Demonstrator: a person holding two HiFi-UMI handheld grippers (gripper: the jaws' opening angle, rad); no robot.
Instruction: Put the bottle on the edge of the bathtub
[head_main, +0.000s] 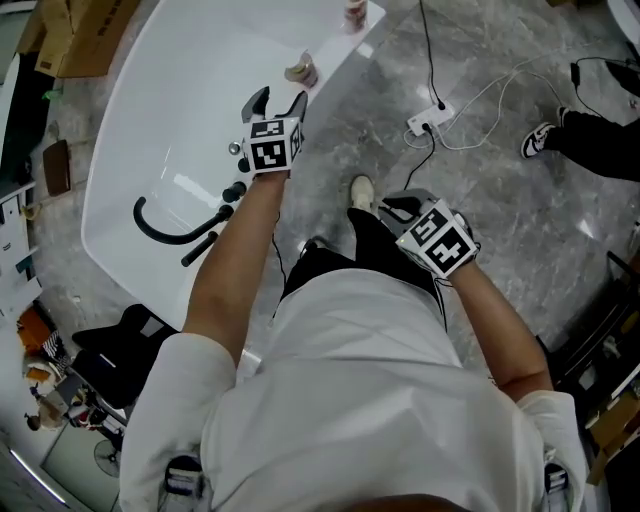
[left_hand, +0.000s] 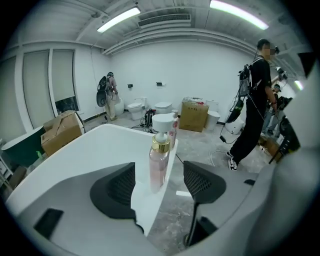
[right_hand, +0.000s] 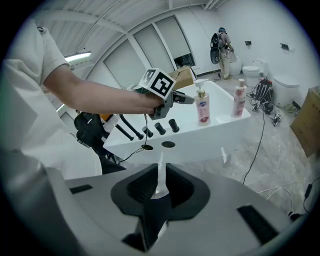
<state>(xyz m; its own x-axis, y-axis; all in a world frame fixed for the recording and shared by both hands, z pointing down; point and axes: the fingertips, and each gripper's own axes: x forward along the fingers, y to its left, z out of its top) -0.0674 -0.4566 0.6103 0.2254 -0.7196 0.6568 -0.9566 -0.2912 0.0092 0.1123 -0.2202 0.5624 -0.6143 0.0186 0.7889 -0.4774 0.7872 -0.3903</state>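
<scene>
Left gripper view looks between the two black jaws of the left hand-held gripper (left_hand: 159, 181), which stand wide apart with nothing pressed between the pads. Just ahead of them, upright on the narrow rim of the glossy white bathtub (left_hand: 100, 145), stands the clear pink pump bottle with the gold collar and white head (left_hand: 158, 162). The pads do not touch it. A second pinkish bottle (left_hand: 173, 131) stands further along the same rim, close behind the first in this view.

Head view confirms this: the bottle sits on the tub's edge beyond the jaw tips, over the grey marbled floor (head_main: 480, 190). The right hand-held gripper (right_hand: 159, 185) hangs low by the person's side with its jaws drawn almost together. It looks empty, and only a pale sliver of floor shows in the slit.

The placing looks done, so the step in hand is probably a clean retreat. The bottle is tall, slim and carries its weight high in the pump, and the rim gives it little footing. A brush from either pad could tip it into the tub or onto the floor. It seems best to keep the jaws spread as they are and draw the gripper back along its own line, slightly upward. It should not swing sideways until the tips are well apart from the pump head, and it should stay clear of the black tap knobs (head_main: 232, 190) on the near rim.
</scene>
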